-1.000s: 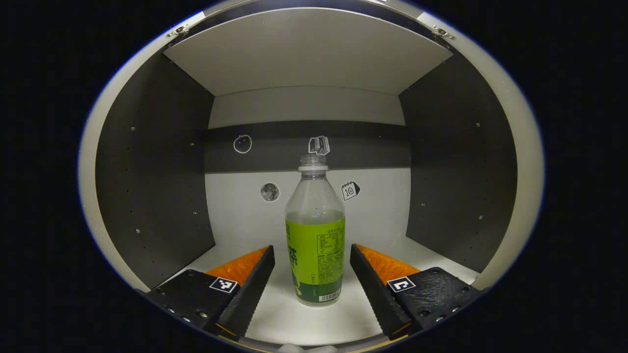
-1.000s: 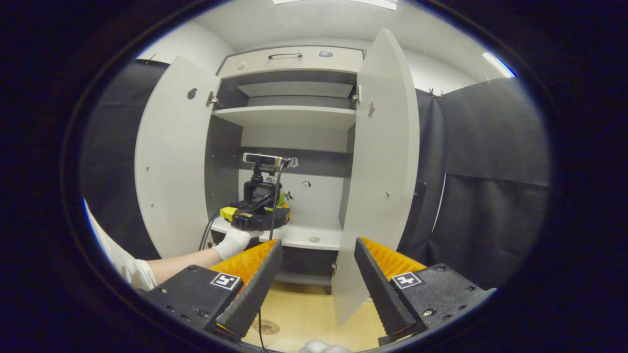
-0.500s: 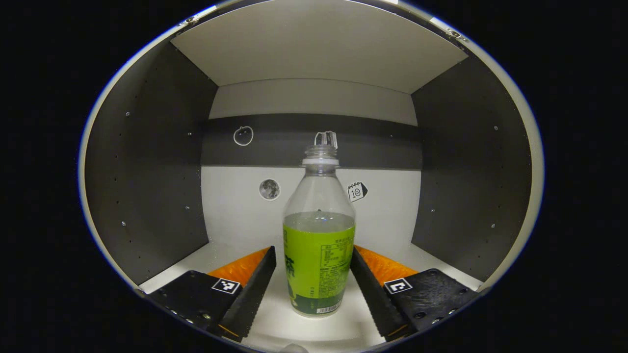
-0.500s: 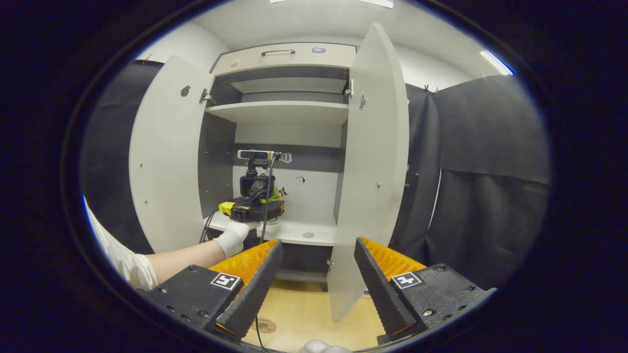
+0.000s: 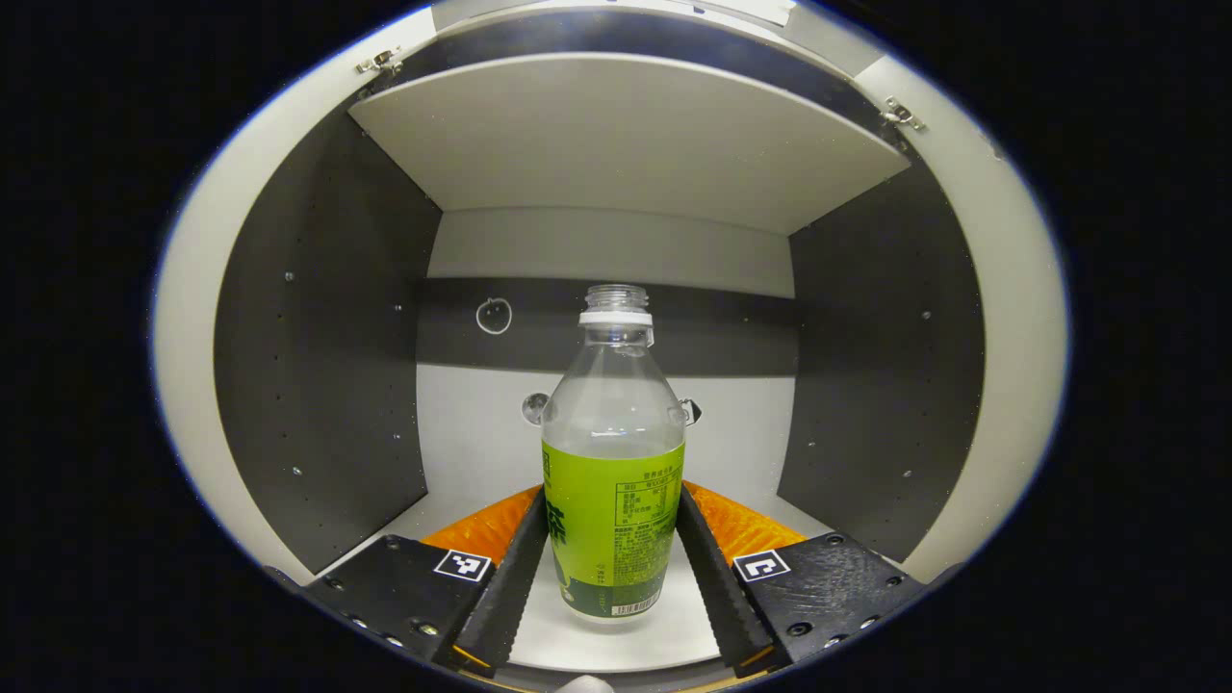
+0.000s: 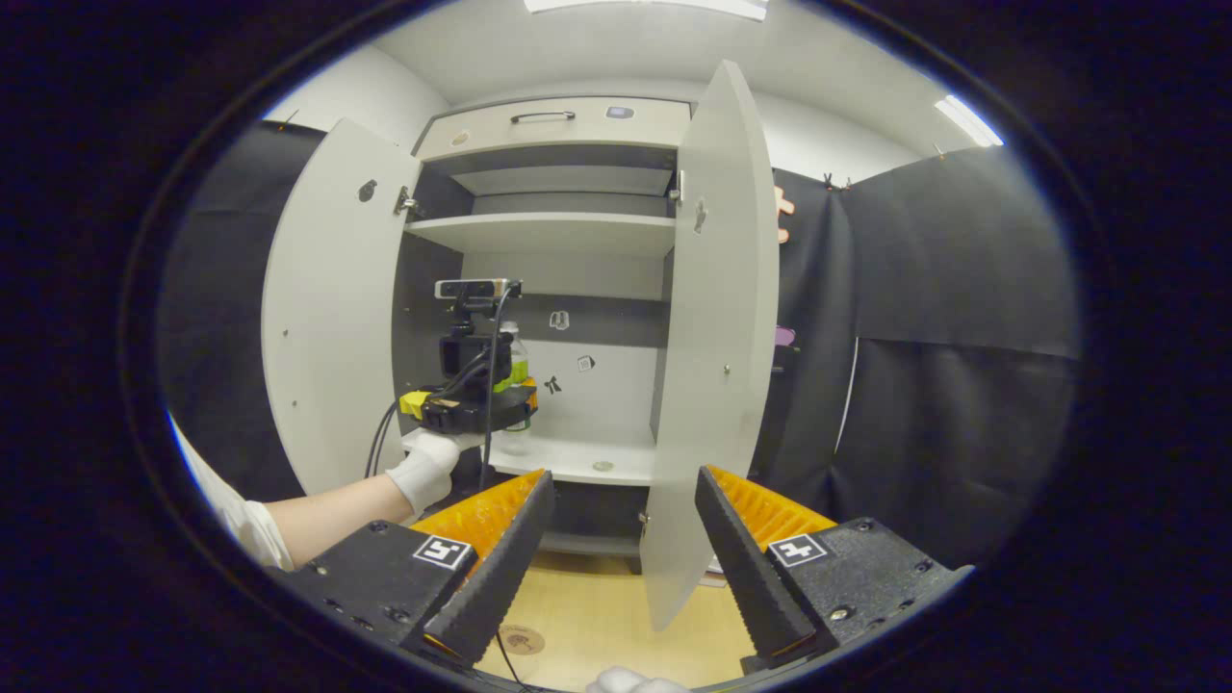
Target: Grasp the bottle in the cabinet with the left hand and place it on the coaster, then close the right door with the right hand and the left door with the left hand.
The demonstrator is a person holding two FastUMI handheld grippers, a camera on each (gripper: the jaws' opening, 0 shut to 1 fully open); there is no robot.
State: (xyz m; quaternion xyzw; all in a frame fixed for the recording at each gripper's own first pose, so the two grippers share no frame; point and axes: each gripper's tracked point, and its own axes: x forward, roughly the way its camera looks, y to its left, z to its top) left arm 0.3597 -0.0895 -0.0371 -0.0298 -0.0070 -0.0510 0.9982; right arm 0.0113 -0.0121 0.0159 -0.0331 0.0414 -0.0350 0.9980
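The left gripper [image 5: 613, 577] has its jaws pinching the bottle [image 5: 613, 481] at its green label, just above the cabinet shelf [image 5: 616, 643]. The bottle seems light, thin and uncapped, so a gentle, upright hold suits. The right gripper [image 6: 621, 568] has its jaws spread.

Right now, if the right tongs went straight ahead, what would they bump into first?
Probably the open right door of the cabinet: its edge stands in line just above the open right tongs. Depth is hard to judge, so they might slip past it.
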